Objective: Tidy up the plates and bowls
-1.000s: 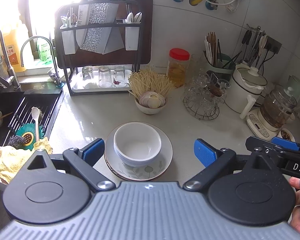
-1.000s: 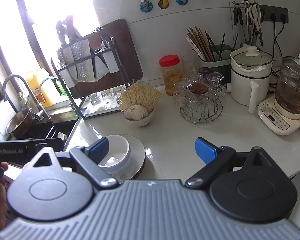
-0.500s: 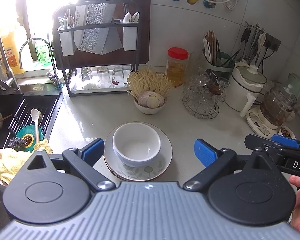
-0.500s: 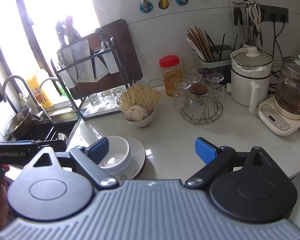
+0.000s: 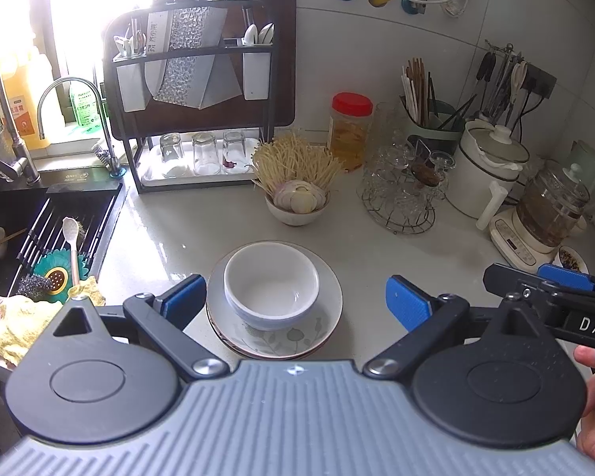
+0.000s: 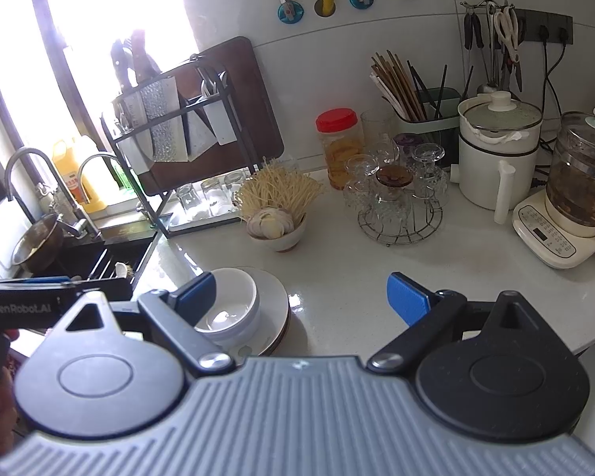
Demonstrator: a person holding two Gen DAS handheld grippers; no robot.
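White bowl sits inside the leaf-patterned plate on the pale counter, between the left gripper's spread, empty jaws. Beside the plate, the right gripper hovers, also released.

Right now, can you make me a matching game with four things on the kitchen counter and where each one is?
Things:
1. white bowl
2. jar with the red lid
3. spoon
4. drinking glasses

Places:
A. on the tray under the black rack
B. in the sink
C. on the stacked plates
D. by the wall, behind the noodle bowl

Pairs: 1-C, 2-D, 3-B, 4-A
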